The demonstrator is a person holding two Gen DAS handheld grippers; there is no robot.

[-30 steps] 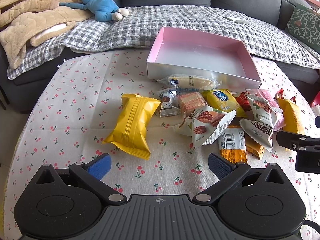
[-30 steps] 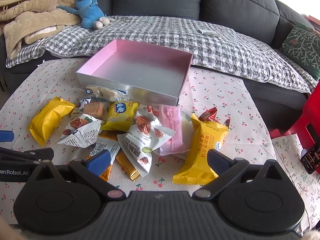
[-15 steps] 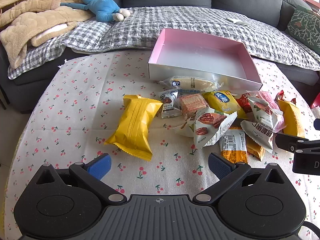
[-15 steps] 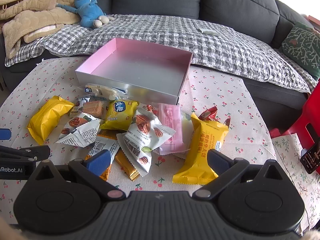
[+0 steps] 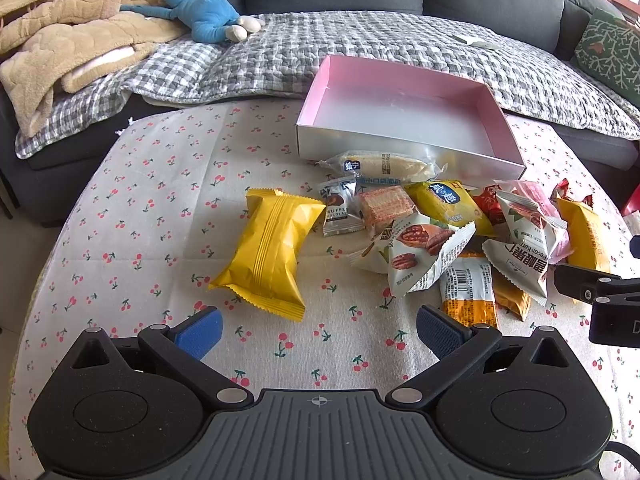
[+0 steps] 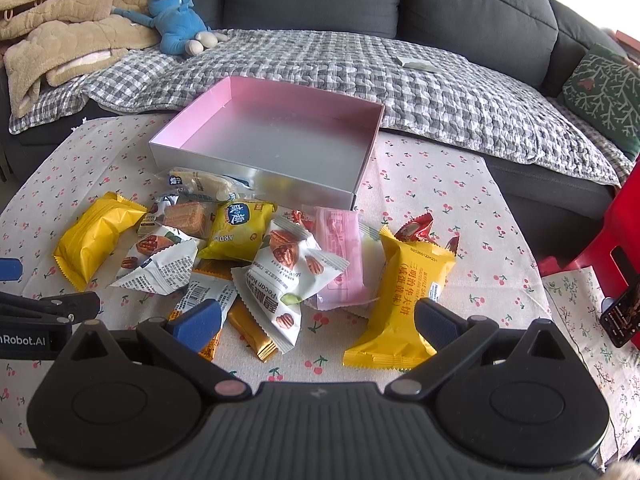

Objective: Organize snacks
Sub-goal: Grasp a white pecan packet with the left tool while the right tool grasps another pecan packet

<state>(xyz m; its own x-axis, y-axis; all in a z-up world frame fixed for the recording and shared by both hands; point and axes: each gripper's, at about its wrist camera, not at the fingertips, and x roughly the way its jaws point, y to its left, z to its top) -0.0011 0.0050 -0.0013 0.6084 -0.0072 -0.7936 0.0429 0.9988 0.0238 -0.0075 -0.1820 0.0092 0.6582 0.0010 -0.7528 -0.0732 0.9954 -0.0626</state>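
An empty pink and silver box stands at the far side of the cherry-print table. Several snack packets lie in a pile in front of it. A yellow packet lies apart at the pile's left. A second yellow packet lies at the right. White pecan packets lie in the middle. My left gripper is open and empty, just short of the left yellow packet. My right gripper is open and empty, low over the near edge of the pile.
A grey sofa with a checked blanket runs behind the table. A blue plush toy and a beige blanket lie on its left. A red stool and a phone sit right of the table.
Both grippers have eased back and down a little, so the snacks and box sit slightly lower in both views. Both stay open. Nothing on the table has moved.
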